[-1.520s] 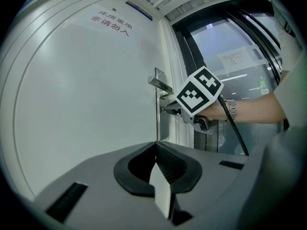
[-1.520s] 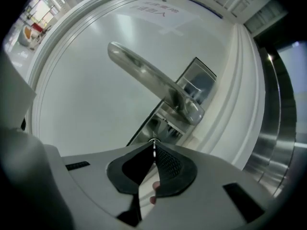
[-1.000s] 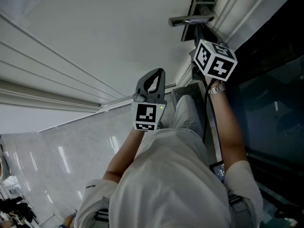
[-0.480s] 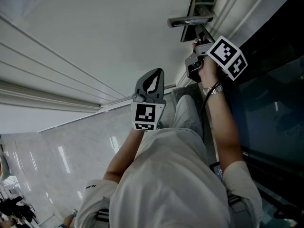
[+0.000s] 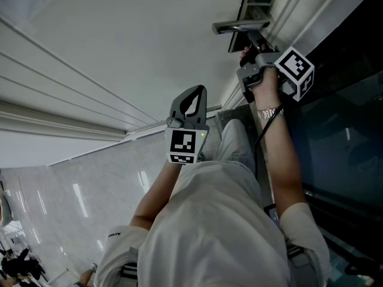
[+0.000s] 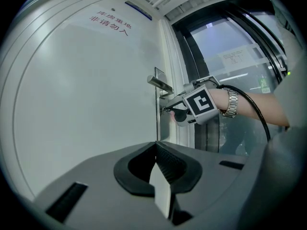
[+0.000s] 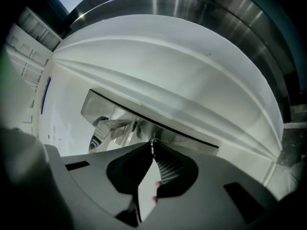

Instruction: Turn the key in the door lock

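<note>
Key (image 7: 152, 142) sits in the door lock (image 6: 158, 110) below the lever handle (image 5: 239, 25), grasped by the right gripper (image 5: 248, 46) fingers. Left gripper (image 6: 156, 146) fingers are clenched on nothing, well apart from the door.

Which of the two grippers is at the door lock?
The right gripper, pinching the key under the handle. The left gripper is back from the door, shut on nothing.

I see my pale short-sleeved shirt (image 5: 209, 220), a metal wristwatch (image 5: 269, 112) on my right wrist and a black cable (image 5: 261, 137) beside that arm. The dark grey left gripper (image 5: 197, 93) and right gripper (image 5: 248, 55) each bear a white cube with black square markers.
</note>
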`<state>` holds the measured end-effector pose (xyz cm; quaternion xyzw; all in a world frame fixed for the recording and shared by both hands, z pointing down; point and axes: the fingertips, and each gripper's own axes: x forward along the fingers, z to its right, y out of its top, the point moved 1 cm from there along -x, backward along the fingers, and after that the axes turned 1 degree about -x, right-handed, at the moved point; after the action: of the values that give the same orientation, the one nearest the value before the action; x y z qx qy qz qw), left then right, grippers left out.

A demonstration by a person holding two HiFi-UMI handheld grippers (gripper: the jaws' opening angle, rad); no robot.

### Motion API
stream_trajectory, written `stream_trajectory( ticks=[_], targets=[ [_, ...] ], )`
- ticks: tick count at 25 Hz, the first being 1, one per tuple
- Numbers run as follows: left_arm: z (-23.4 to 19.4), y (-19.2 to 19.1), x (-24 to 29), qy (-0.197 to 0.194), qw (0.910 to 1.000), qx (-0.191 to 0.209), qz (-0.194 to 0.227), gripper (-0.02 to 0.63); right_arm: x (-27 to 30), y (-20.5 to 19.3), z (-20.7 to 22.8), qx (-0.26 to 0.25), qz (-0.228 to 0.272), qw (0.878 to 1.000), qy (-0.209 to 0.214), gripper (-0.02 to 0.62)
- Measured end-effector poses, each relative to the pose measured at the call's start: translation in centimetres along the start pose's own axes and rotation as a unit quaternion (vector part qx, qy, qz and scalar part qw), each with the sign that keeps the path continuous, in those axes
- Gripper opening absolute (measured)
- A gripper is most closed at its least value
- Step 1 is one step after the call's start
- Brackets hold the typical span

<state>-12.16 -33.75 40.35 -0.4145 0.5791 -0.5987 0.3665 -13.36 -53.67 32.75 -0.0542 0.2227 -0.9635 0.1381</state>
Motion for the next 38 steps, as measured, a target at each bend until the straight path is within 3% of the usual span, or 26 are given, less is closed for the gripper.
stream_trajectory(
  ticks=[4,6,9,20,26,32,38],
  targets=[
    [-0.3,-0.1,0.1,0.003,1.0,0.0,0.0,0.009,0.1,0.1,0.3,-0.057,0.003,0.998,-0.004,0.025],
    [-0.5,-0.2,0.0,0.004,1.0,-0.001,-0.001,0.009,0.1,0.3,0.8,-0.085,0.01,0.996,-0.012,0.078],
    [-0.8,-0.3,-0.1,0.007,1.0,-0.001,-0.003,0.009,0.0,0.2,1.1,-0.088,0.007,0.996,-0.007,0.121],
    [-0.9,-0.9,-0.5,0.012,0.9999,-0.002,-0.01,0.009,-1.7,-3.2,1.4,-0.175,-0.034,0.984,-0.002,0.123],
    [-0.8,-1.9,-0.9,0.016,0.9996,-0.01,-0.02,0.009,-4.0,-4.5,1.5,-0.285,0.003,0.958,-0.021,0.123],
    [-0.9,-3.3,-0.9,0.027,0.9991,-0.023,-0.026,0.009,-5.7,-8.2,2.1,-0.361,-0.018,0.932,-0.004,0.116],
    [-2.0,-4.8,-2.6,0.051,0.9972,-0.034,-0.043,0.009,-7.1,-13.0,3.9,-0.393,-0.049,0.918,0.0,0.025]
  ],
)
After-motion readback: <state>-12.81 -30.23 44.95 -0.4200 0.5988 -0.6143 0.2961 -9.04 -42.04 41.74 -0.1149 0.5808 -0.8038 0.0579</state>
